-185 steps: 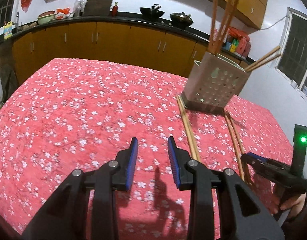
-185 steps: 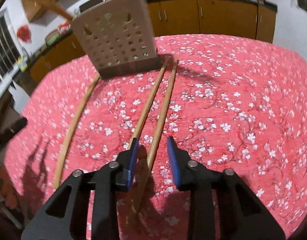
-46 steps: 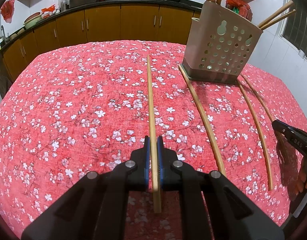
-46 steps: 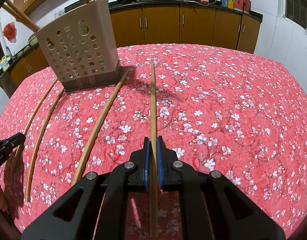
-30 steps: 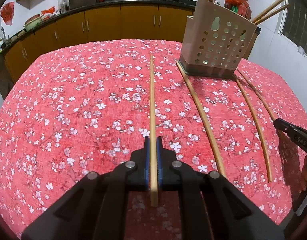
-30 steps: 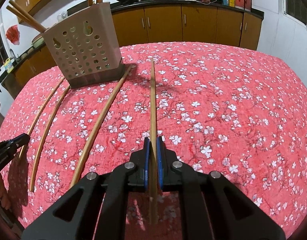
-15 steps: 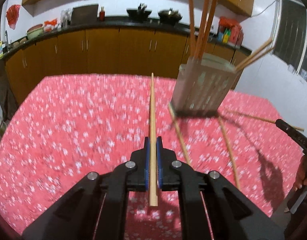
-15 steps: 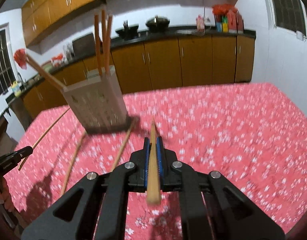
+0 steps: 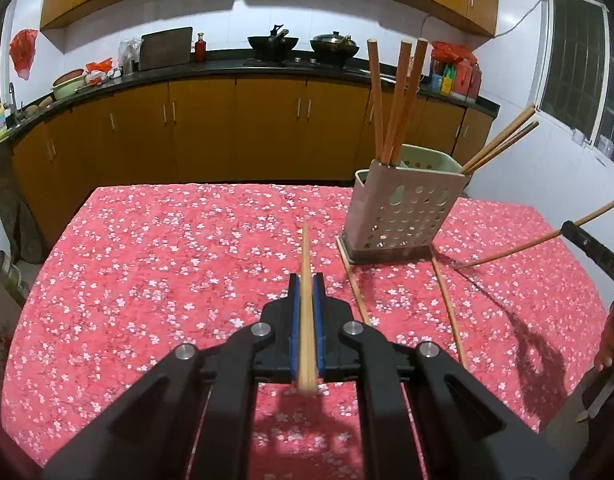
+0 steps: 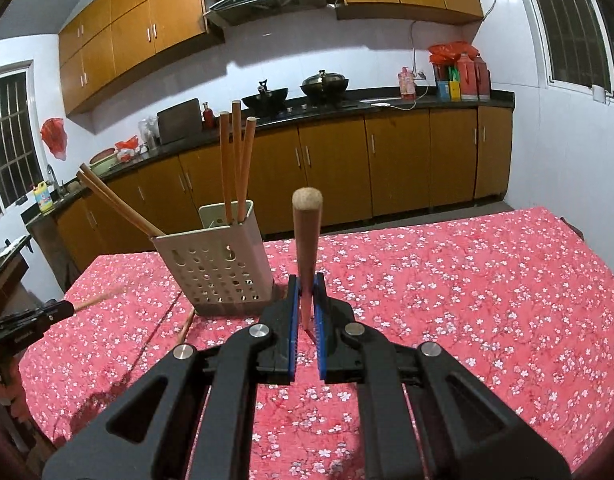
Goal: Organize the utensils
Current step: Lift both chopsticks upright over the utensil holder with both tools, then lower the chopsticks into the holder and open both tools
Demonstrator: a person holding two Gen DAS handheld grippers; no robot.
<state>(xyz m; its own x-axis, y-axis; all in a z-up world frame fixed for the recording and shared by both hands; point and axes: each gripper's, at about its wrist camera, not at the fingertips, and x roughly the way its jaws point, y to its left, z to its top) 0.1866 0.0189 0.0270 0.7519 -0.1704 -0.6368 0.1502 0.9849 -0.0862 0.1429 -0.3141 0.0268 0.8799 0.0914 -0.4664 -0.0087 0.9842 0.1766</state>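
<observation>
My left gripper (image 9: pixel 306 312) sits low centre in the left wrist view, jaws clamped on a chopstick (image 9: pixel 306 280) that runs straight up the frame from between the blue pads, clear of the worktop (image 9: pixel 147 264). My right gripper (image 10: pixel 306 312) is low centre in the right wrist view, jaws pinched tight on a second chopstick (image 10: pixel 307 240) whose rounded end tilts up toward the camera.

The holder (image 9: pixel 403 208) stands upright on the red floral cloth, right of centre in the left view and left of centre in the right view. Three chopsticks stand in its back part (image 9: pixel 395 100), and two more lean out over its edge toward the right of the left view (image 9: pixel 503 140). Two loose chopsticks lie on the cloth just below the holder in the left view, one (image 9: pixel 357 292) at its left corner, the other (image 9: pixel 447 304) at its right corner.

At the right edge of the left view, the second chopstick slants with its far tip on the cloth.
</observation>
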